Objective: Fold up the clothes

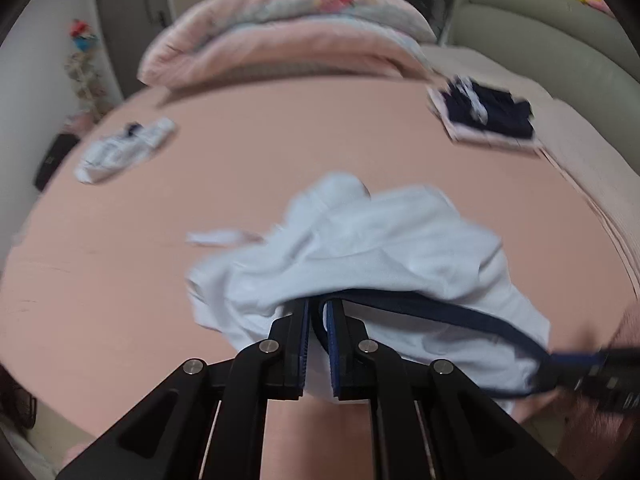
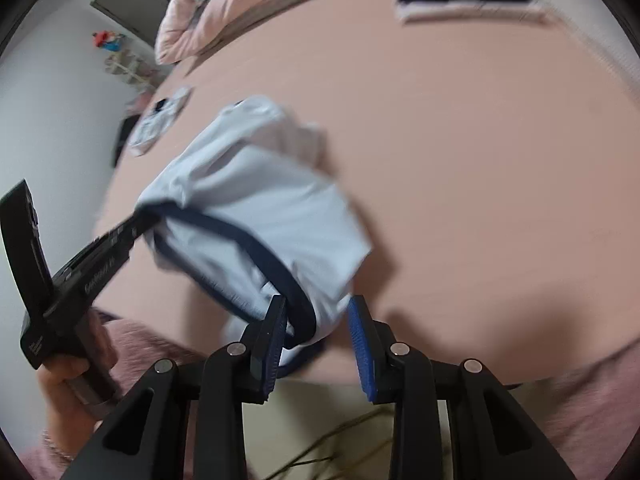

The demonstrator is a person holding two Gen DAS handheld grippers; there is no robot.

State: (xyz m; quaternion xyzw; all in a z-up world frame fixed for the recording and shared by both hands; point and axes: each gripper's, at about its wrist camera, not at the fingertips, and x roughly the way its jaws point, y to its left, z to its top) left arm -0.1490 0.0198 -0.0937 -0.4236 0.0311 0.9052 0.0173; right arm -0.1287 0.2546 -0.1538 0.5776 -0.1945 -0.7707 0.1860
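Two tools have the pale-blue garment (image 1: 360, 248) between them, and I hold it that way to stretch its navy band (image 1: 432, 312) into a straight line I can fold along. My left tool (image 1: 319, 312) has its jaws drawn nearly together with the band and a pinch of cloth running between them, so I judge it clamped on the garment. My right tool (image 2: 318, 316) stands with its jaws well apart; the band loops over its left finger (image 2: 276, 328) and the cloth sags into the gap, so it looks hooked on rather than pinched. The garment hangs bunched and partly lifted over the near edge of the pink bed (image 1: 280, 140), not yet flat. Far beyond the garment and to its right a dark folded stack (image 1: 488, 114) sits on the bed; beyond it to the left lies a small white printed piece (image 1: 120, 152), apparently loose. Behind both a rolled quilt (image 1: 280, 28) rests. Motion blur softens the cloth, so I cannot tell which kind of garment it is. The hooked side could slip if I pull wider.
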